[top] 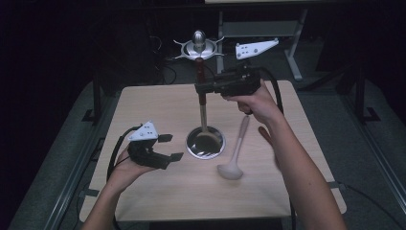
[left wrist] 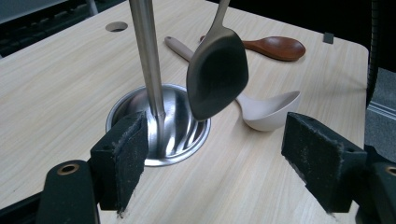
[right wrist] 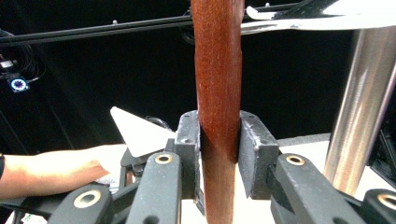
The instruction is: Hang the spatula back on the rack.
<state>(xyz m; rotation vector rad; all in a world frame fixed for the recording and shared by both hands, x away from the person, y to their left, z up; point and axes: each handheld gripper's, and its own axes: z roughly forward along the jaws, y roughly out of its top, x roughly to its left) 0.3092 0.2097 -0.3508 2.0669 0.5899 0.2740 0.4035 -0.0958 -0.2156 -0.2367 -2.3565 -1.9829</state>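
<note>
The left gripper (top: 170, 147) hovers wide-jawed near the steel stand (top: 205, 143), over bare tabletop (top: 158, 194). Beyond, the right gripper (top: 200, 88) clamps the wooden-handled spatula (right wrist: 218, 93) upright beside the pole, toward the far edge.

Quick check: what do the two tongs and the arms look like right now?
Both tongs, left and right, are black, with flat dark pads, brass-coloured pivot rings and a trailing black cable. Each carries a grey three-cornered plate. Forearms are bare, no sleeves.
</note>
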